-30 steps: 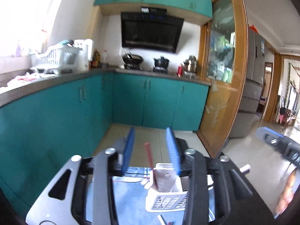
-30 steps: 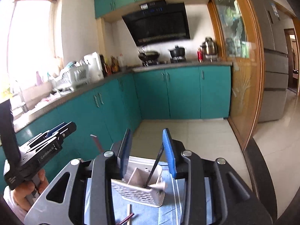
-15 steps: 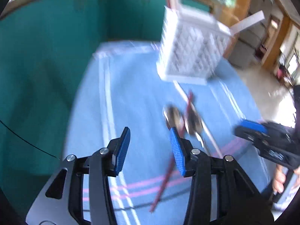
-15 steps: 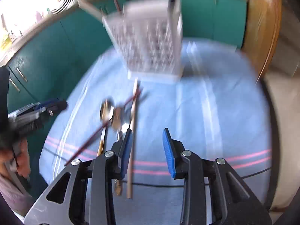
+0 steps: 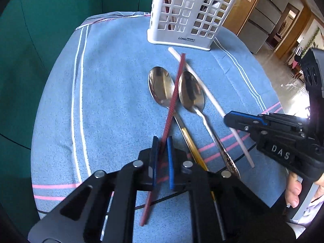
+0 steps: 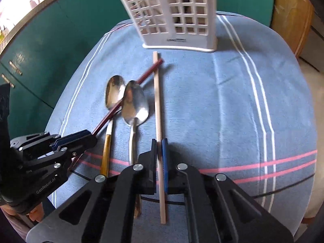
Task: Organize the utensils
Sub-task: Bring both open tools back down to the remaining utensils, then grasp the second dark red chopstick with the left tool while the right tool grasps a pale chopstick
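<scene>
My left tool (image 5: 162, 139) is clamped on the red chopstick (image 5: 175, 89), which slants over the two spoons (image 5: 162, 87). My right tool (image 6: 160, 143) grips the pale chopstick (image 6: 158, 101) near the table's middle, before the white basket (image 6: 178, 10).

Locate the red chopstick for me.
In the left wrist view the red chopstick is clamped in the left hand-held gripper, its far end crossing the pale chopstick near the white basket.
</scene>
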